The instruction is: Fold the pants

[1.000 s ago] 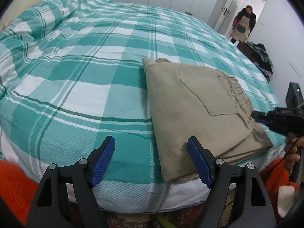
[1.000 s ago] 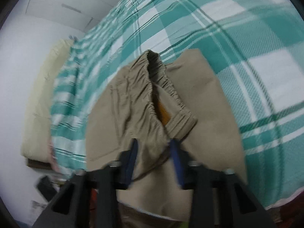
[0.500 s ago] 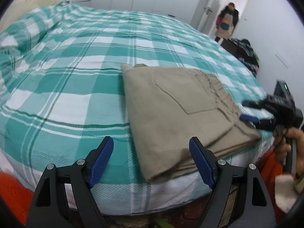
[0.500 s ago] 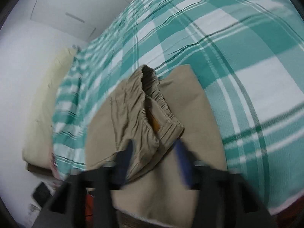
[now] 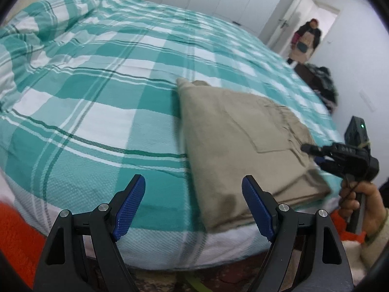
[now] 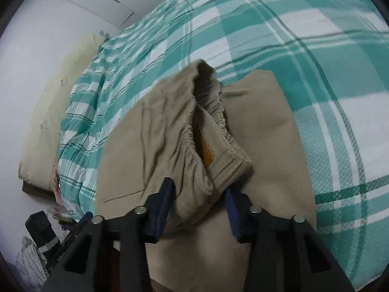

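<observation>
Folded tan pants point(image 5: 238, 136) lie on the near right part of the green plaid bed point(image 5: 97, 92). My left gripper point(image 5: 198, 209) is open and empty, held off the bed's near edge, its right finger by the pants' near corner. My right gripper point(image 6: 200, 203) has its jaws apart around the elastic waistband end point(image 6: 206, 146) of the pants point(image 6: 150, 141), whose orange label point(image 6: 206, 149) shows inside. The right gripper also shows in the left wrist view point(image 5: 313, 152), at the pants' right edge.
A person point(image 5: 305, 41) stands in the far doorway. Dark clothes point(image 5: 321, 85) are piled beside the bed on the right. A cream pillow point(image 6: 53, 92) lies at the head of the bed. An orange cloth point(image 5: 17, 233) lies at lower left.
My right gripper's jaws have widened around the waistband. My left gripper shifted slightly along the bed's near edge, staying open.
</observation>
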A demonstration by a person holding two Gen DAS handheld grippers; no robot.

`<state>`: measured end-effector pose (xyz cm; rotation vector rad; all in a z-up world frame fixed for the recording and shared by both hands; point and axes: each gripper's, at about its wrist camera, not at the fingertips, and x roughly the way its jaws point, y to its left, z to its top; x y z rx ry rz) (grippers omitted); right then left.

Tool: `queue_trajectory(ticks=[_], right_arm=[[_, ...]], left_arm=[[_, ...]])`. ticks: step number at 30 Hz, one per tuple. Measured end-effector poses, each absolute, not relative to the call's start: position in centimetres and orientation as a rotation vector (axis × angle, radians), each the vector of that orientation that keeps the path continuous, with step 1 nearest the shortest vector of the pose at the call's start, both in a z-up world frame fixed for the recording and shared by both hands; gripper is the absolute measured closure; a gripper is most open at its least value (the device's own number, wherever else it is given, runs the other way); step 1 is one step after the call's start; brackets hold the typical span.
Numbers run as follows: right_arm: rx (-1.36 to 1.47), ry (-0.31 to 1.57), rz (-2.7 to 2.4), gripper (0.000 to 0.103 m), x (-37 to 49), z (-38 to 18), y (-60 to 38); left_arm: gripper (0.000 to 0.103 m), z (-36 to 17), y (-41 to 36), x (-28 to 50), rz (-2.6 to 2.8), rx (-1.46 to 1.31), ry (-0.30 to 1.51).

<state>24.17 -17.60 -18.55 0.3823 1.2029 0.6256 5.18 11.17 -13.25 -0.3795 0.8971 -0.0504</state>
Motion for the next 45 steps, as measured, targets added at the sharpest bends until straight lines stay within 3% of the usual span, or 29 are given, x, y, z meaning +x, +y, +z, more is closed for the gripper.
queue_trajectory(ticks=[2, 10, 15, 16, 18, 19, 20, 25, 28, 30, 31, 32, 34, 40, 45], right_arm=[[0.406, 1.15, 0.649, 0.076, 23.8, -16.6, -17.7], [0.558, 1.057, 0.716, 0.079, 22.9, -10.9, -16.2], [0.657, 1.002, 0.761, 0.08, 21.7, -8.3, -17.3], [0.673, 0.989, 0.766, 0.08, 21.3, -7.9, -18.3], [0.7, 0.985, 0.766, 0.08, 20.6, -8.0, -20.0], [0.708, 0.988, 0.755, 0.081, 20.3, -8.3, -20.9], [0.711, 0.993, 0.746, 0.081, 20.2, -8.7, -21.6], [0.706, 1.072, 0.55, 0.081, 18.7, -15.3, -26.2], [0.516, 1.111, 0.483, 0.082, 17.3, -18.5, -25.2], [0.501, 1.101, 0.483, 0.08, 17.4, -17.6, -24.9], [0.471, 1.096, 0.486, 0.076, 17.5, -16.8, -24.7], [0.43, 1.089, 0.488, 0.069, 17.6, -16.1, -24.5], [0.345, 1.074, 0.466, 0.065, 17.3, -14.8, -24.7], [0.081, 0.913, 0.454, 0.065, 17.0, -9.5, -25.4], [-0.04, 0.821, 0.653, 0.065, 17.5, -7.3, -20.6]], left_arm=[[0.02, -12.8, 10.7, 4.8, -0.163, -0.4, 0.893], [0.02, -13.6, 4.1, 5.6, -0.172, -0.094, 0.928], [0.024, -14.1, 7.4, 6.6, -0.041, -0.252, 0.95], [0.029, -14.1, 8.0, 6.4, -0.053, -0.289, 0.944], [0.068, -14.2, 8.1, 6.4, -0.121, -0.329, 0.956], [0.081, -14.4, 7.6, 6.5, -0.129, -0.31, 0.98], [0.085, -14.8, 6.9, 6.6, -0.128, -0.268, 1.002], [0.081, -16.2, 5.7, 7.0, -0.123, -0.189, 1.063], [0.069, -16.4, 6.3, 6.7, -0.108, -0.201, 1.092], [0.048, -15.6, 7.2, 5.9, -0.102, -0.243, 1.101], [0.045, -15.2, 7.7, 5.5, -0.102, -0.269, 1.099], [0.043, -14.6, 8.3, 5.0, -0.096, -0.289, 1.092], [0.043, -13.3, 9.3, 4.2, -0.087, -0.312, 1.074], [0.04, -9.1, 8.2, 5.3, -0.091, -0.242, 0.948], [0.039, -10.7, 3.7, 7.5, -0.16, -0.087, 0.953]])
